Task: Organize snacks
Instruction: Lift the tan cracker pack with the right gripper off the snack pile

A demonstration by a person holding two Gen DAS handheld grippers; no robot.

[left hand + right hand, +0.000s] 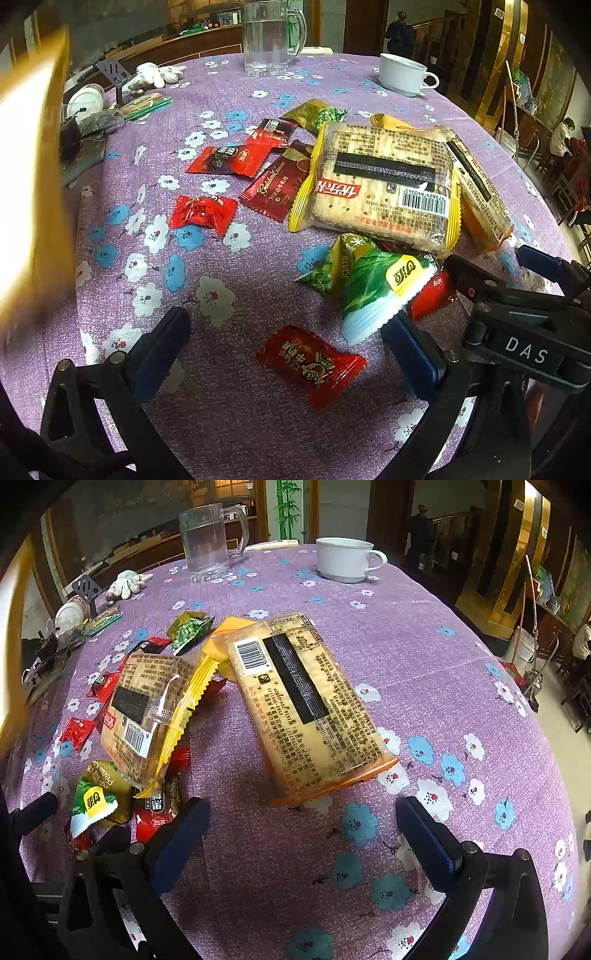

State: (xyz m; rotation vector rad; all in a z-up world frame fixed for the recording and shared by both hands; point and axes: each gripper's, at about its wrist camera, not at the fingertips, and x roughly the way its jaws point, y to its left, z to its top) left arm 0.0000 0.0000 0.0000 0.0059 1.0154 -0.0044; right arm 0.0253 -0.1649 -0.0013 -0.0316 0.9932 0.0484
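Between wide-open left gripper [288, 354] jaws: red candy [312, 365], ungrasped. Right gripper [303, 834] jaws wide, empty; orange cracker pack [306, 709] just ahead.

A glass mug [210, 541] and white cup [345, 559] stand on the floral tablecloth [424, 664]. A white glove [127, 583] lies near its edge.

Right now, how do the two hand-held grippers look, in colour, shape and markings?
Both have black angular frames with silver screws and flat blue finger pads. The left hand-held gripper and the right hand-held gripper look alike. The right one's body shows a white "DAS" label.
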